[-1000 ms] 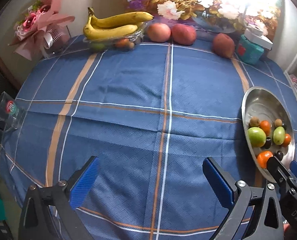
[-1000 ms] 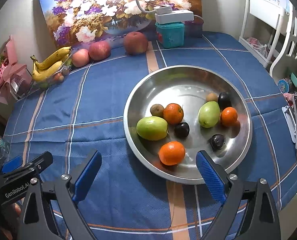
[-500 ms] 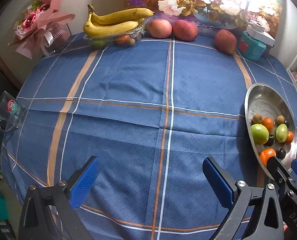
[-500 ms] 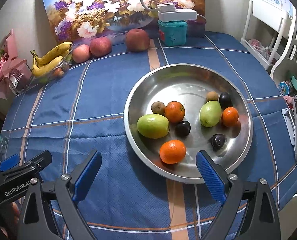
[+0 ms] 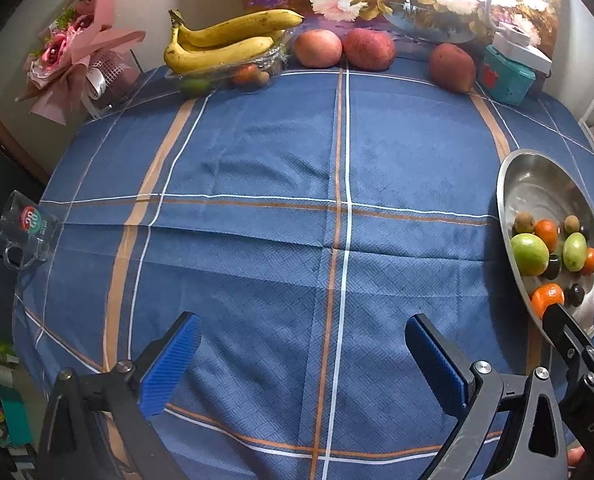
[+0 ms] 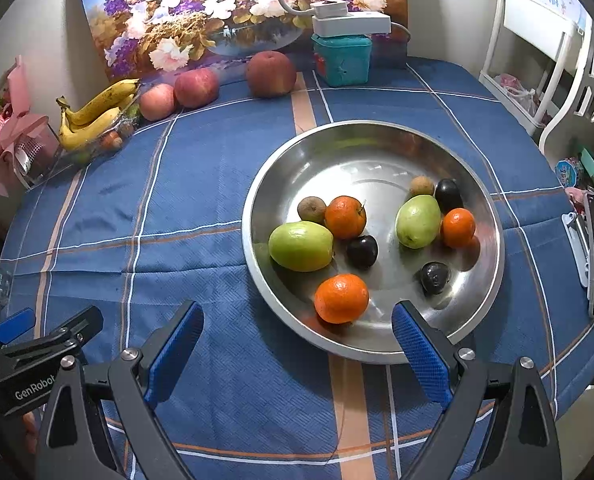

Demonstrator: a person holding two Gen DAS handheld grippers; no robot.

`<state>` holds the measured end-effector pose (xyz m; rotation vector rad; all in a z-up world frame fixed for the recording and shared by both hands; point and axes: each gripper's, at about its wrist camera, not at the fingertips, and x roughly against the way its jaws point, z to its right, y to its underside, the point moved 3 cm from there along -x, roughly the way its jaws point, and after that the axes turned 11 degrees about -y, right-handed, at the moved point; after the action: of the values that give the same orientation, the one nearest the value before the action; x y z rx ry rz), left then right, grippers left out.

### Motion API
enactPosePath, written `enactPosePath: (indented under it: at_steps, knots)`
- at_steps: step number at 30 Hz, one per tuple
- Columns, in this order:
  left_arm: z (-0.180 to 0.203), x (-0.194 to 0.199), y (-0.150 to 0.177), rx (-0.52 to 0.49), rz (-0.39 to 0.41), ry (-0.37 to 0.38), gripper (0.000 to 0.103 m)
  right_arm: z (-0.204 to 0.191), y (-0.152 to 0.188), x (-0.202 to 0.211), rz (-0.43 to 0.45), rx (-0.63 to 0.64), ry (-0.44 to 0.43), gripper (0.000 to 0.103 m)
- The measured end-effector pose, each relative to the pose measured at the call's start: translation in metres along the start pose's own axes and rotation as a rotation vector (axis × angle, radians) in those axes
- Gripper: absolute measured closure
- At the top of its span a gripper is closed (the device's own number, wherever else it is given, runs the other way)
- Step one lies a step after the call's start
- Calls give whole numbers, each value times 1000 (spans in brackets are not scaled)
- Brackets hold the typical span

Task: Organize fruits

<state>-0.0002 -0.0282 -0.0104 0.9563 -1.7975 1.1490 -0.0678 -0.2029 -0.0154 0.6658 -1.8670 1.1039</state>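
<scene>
A round steel plate (image 6: pixel 377 140) sits on the blue checked tablecloth and holds oranges (image 6: pixel 341 298), two green fruits (image 6: pixel 300 246), dark plums (image 6: pixel 362 251) and small brown fruits (image 6: pixel 312 209). The plate also shows at the right of the left wrist view (image 5: pixel 537 184). My right gripper (image 6: pixel 297 344) is open and empty just in front of the plate's near rim. My left gripper (image 5: pixel 303 360) is open and empty over bare cloth, left of the plate. Bananas (image 5: pixel 225 44) on a clear tray and three red apples (image 5: pixel 367 48) lie at the table's far edge.
A pink flower bouquet (image 5: pixel 77 64) stands at the far left. A glass mug (image 5: pixel 27 232) sits at the left table edge. A teal box (image 6: pixel 341 58) with a white lamp base stands at the back, before a flower painting. White shelves (image 6: pixel 537 40) stand at the right.
Both grippers have moved slightly forward and stay open. The fruits and plate have not moved.
</scene>
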Motion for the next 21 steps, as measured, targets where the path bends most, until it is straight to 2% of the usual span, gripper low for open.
enactPosePath:
  at_steps: [21]
  knots:
    - [-5, -6, 1, 19, -37, -3, 0, 1, 2, -3, -12, -1, 12, 7]
